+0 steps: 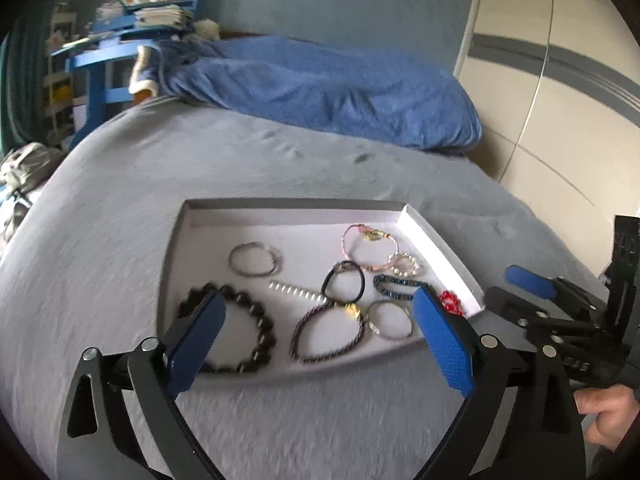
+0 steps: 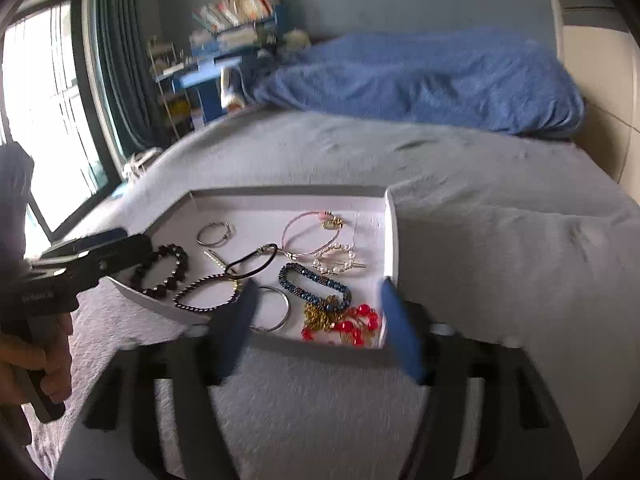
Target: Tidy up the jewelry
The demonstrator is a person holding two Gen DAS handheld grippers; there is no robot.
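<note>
A shallow white box (image 1: pixel 304 209) (image 2: pixel 391 236) lies on the grey bed and holds several pieces of jewelry: a black bead bracelet (image 1: pixel 264 320) (image 2: pixel 162 270), a silver ring bangle (image 1: pixel 254 260) (image 2: pixel 215 233), a twisted dark bracelet (image 1: pixel 326 334) (image 2: pixel 206 293), a black cord loop (image 1: pixel 344 282), a pink bangle (image 1: pixel 370 246) (image 2: pixel 312 234), a pearl piece (image 1: pixel 404 263) (image 2: pixel 335 259), a blue beaded bracelet (image 1: pixel 394 285) (image 2: pixel 316 284) and red beads (image 1: pixel 450 300) (image 2: pixel 358 322). My left gripper (image 1: pixel 320 320) is open and empty over the box's near edge. My right gripper (image 2: pixel 316 312) is open and empty at the box's near right corner.
A blue blanket (image 1: pixel 320 88) (image 2: pixel 420 80) lies at the bed's far end. A blue shelf with books (image 1: pixel 132 20) (image 2: pixel 236 32) stands at the back left. A window with a curtain (image 2: pixel 60 92) is on the left, a wardrobe wall (image 1: pixel 560 80) on the right.
</note>
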